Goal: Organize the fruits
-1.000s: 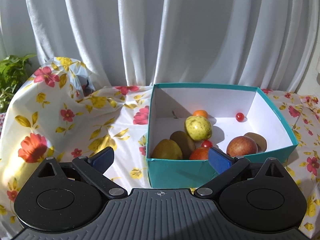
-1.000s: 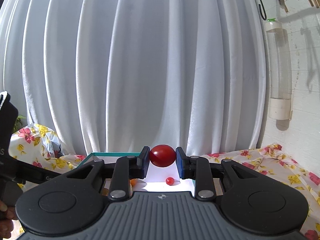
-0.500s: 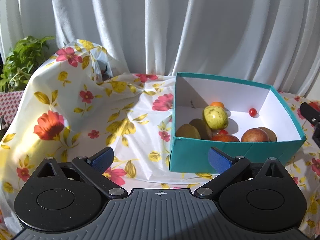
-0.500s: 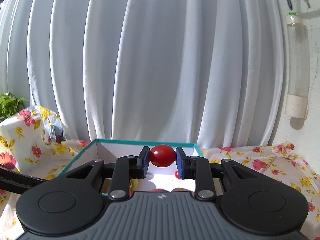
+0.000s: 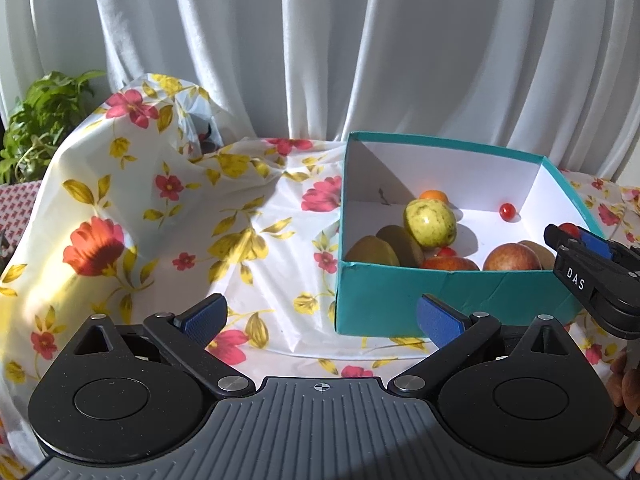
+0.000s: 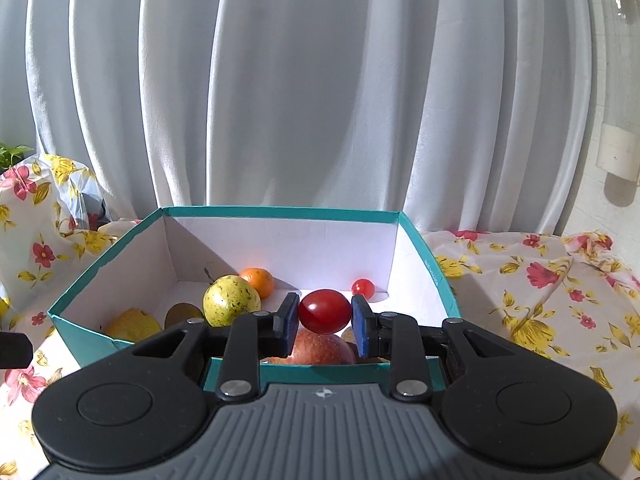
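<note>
The right gripper clamps a glossy, smooth red tomato between its blue pads, poised above the near wall of the teal box. Just below it lies a red apple. Farther in sit a speckled yellow-green guava, a small orange and a cherry tomato. The left gripper hangs wide open and empty over the floral cloth on the counter, beside the box. White curtains hang behind.
</note>
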`<state>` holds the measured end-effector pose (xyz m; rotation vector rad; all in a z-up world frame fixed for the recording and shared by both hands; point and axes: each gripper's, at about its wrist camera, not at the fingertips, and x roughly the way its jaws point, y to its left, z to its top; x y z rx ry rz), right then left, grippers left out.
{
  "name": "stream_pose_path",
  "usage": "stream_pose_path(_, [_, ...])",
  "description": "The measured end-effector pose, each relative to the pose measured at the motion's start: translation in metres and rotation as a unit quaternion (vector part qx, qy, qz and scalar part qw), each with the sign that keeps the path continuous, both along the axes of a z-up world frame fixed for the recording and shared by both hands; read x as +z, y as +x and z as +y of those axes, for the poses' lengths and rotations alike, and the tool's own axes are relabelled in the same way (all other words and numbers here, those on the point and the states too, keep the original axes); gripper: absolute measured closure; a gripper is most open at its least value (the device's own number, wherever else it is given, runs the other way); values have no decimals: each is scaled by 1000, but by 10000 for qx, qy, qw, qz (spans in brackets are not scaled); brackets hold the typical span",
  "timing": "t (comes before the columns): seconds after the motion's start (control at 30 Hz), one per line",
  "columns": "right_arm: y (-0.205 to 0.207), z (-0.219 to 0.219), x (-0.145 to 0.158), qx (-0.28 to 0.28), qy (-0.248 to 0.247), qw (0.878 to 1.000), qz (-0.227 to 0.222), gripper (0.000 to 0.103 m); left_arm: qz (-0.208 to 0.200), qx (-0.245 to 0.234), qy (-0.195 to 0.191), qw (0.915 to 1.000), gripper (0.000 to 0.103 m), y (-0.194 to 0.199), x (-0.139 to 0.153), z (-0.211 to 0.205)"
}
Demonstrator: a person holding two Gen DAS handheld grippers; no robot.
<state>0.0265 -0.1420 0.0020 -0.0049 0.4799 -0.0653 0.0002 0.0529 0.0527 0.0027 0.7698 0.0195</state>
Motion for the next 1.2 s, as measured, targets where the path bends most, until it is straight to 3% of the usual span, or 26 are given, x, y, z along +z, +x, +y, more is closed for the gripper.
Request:
stream_pose_path(0.3, [4, -6, -4, -64, 14, 9999, 109, 73, 84, -62, 23, 9999, 0, 5, -3, -5])
stream_pose_path(0.33, [4, -6, -4, -84, -2, 9999, 110, 69, 93, -74, 26, 9999, 0, 5, -3, -6])
stream_pose_path(0.4, [3, -7, -4, -122, -35, 9999, 99, 46, 105, -108, 29, 9999, 0, 6, -4, -7])
stream_pose_path(0.47, [-1, -8, -2, -110, -38, 9999, 20, 37, 109, -127, 30, 9999, 0, 7, -4, -8])
stream_pose_path(0.53, [-4, -8, 2, -112, -95, 9999, -29, 12, 128, -166, 5, 9998, 0, 8, -3, -10])
stream_pose_path(0.63, [-14, -7, 10, -62, -130, 9997, -183, 0, 148, -203, 24, 9997, 0, 10, -3, -12])
stream_pose_path(1.2, [-34, -17, 35, -373, -54, 9993, -46, 0, 248, -528, -23, 9983, 0, 24, -2, -34])
